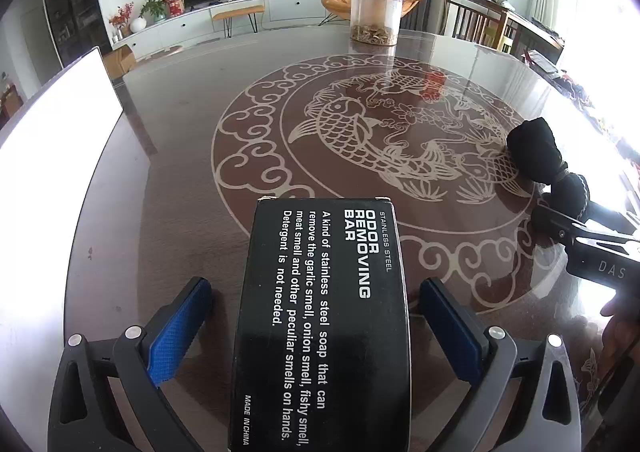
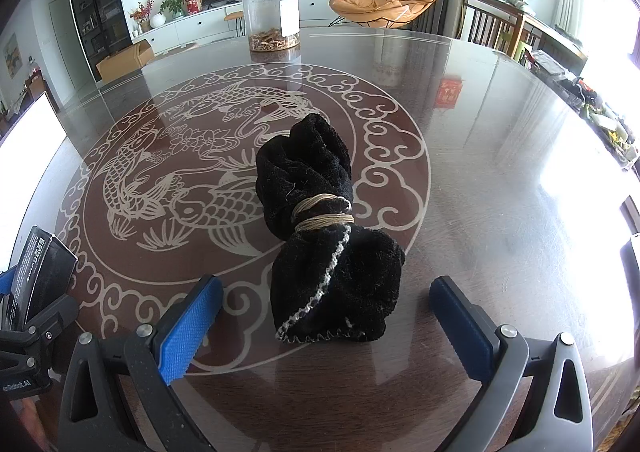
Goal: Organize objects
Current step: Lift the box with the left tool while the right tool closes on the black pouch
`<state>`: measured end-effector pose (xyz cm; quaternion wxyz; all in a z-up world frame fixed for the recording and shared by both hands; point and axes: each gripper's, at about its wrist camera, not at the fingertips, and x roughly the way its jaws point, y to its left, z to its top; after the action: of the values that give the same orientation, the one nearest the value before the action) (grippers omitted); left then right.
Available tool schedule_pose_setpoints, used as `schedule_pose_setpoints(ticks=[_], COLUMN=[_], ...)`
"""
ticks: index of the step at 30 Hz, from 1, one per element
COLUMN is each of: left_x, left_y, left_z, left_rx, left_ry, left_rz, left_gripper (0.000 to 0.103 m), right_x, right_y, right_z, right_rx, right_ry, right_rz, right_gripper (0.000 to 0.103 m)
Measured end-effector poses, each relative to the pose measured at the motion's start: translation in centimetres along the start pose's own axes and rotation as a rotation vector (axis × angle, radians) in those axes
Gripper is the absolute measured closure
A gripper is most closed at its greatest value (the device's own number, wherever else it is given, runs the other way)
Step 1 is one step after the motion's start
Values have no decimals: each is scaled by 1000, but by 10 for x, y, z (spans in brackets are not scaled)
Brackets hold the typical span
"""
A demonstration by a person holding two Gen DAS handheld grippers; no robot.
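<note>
A black box printed "Odor Removing Bar" [image 1: 320, 316] lies between the open fingers of my left gripper [image 1: 316, 316], and the blue pads do not touch it. The box also shows at the left edge of the right wrist view [image 2: 38, 272]. A black cloth pouch tied with tan cord [image 2: 320, 228] lies on the round table between the open fingers of my right gripper [image 2: 326, 316], untouched. The pouch also shows at the right of the left wrist view [image 1: 536, 151], with the right gripper's body [image 1: 588, 248] behind it.
A clear plastic jar with a black lid [image 1: 376, 11] stands at the far side of the glass-topped table with the fish pattern [image 1: 192, 131]. A white board [image 1: 60, 131] is at the table's left edge. Chairs and clutter lie beyond the right edge.
</note>
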<state>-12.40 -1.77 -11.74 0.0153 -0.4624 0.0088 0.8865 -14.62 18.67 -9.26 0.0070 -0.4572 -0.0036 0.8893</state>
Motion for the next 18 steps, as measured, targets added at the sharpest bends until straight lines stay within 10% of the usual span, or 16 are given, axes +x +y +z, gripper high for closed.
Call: schedule_pose_setpoints(ticks=[18], left_x=[0], left_y=[1], left_z=[1], left_rx=[4], left_ry=[16], left_rz=[-2], left_gripper=[0], right_x=[-1], right_y=[-1], right_z=[-1], right_rx=[0], right_ry=[1], right_rz=[9], right_gripper=[0])
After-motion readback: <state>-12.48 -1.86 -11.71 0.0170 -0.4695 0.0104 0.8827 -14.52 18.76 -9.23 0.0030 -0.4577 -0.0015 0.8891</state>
